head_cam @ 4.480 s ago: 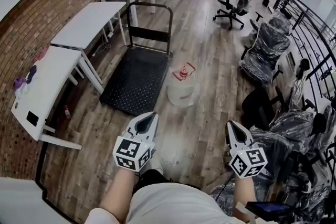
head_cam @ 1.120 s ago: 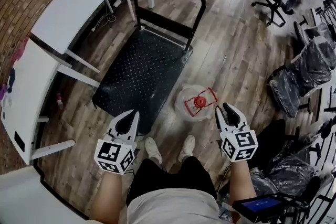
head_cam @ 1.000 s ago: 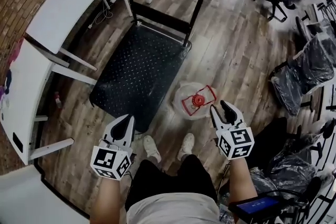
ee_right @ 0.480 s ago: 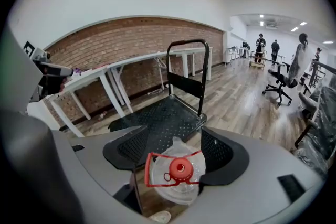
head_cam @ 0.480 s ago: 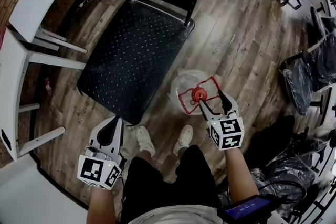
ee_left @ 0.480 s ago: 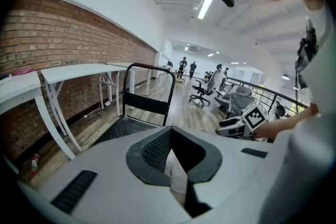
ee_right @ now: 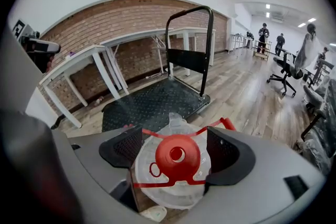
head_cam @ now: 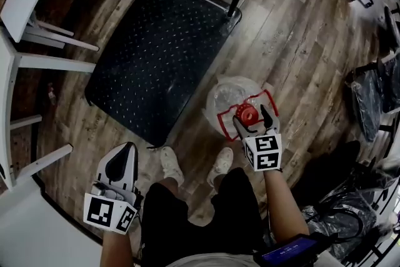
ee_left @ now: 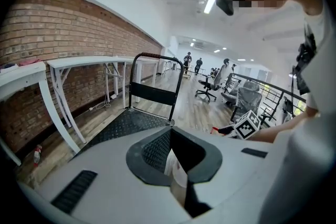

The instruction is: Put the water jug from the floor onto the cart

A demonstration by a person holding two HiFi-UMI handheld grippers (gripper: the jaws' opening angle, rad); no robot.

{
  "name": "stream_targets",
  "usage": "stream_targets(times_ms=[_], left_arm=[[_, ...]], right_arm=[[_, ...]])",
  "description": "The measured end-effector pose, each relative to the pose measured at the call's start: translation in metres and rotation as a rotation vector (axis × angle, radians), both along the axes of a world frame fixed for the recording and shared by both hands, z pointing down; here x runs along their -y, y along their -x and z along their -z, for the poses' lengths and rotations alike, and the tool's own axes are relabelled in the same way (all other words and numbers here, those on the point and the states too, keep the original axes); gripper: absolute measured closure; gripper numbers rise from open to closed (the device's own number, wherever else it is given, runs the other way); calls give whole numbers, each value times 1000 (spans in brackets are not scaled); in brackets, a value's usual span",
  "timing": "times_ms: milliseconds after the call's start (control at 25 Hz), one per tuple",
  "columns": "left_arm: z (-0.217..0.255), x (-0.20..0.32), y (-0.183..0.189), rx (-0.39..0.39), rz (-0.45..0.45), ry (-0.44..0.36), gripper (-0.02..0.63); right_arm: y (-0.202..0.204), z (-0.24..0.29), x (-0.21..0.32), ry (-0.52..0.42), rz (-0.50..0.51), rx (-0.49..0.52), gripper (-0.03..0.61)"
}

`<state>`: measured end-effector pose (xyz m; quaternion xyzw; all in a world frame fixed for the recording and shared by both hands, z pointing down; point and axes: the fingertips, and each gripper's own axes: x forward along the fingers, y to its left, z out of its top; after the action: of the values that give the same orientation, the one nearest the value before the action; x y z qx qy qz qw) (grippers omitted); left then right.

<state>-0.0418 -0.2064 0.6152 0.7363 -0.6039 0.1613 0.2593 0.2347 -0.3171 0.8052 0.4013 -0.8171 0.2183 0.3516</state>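
On the wooden plank floor (head_cam: 294,59), at about one o'clock from the person's feet, the clear plastic water jug (head_cam: 226,94) stands upright, with a round red cap (head_cam: 248,114) and a red wire carrying handle (head_cam: 269,96). It is just beside the near right corner of the black studded flat cart (head_cam: 156,53), which fills the view at eleven o'clock. The right gripper (head_cam: 253,123) hovers over the jug's top, its jaws opening wide with the red cap between them and the pads not yet pressing. The left gripper (head_cam: 127,150) hangs at seven o'clock, jaws together and empty. No part of the task looks done: the jug has yet to be gripped, lifted and set on the cart.
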Motion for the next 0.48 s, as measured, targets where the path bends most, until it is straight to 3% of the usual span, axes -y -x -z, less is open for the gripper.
stream_targets(times_ms=[480], left_arm=[[-34, 2, -11, -20, -8, 22, 614]], right_arm=[[-7, -47, -2, 48, -17, -40, 220]])
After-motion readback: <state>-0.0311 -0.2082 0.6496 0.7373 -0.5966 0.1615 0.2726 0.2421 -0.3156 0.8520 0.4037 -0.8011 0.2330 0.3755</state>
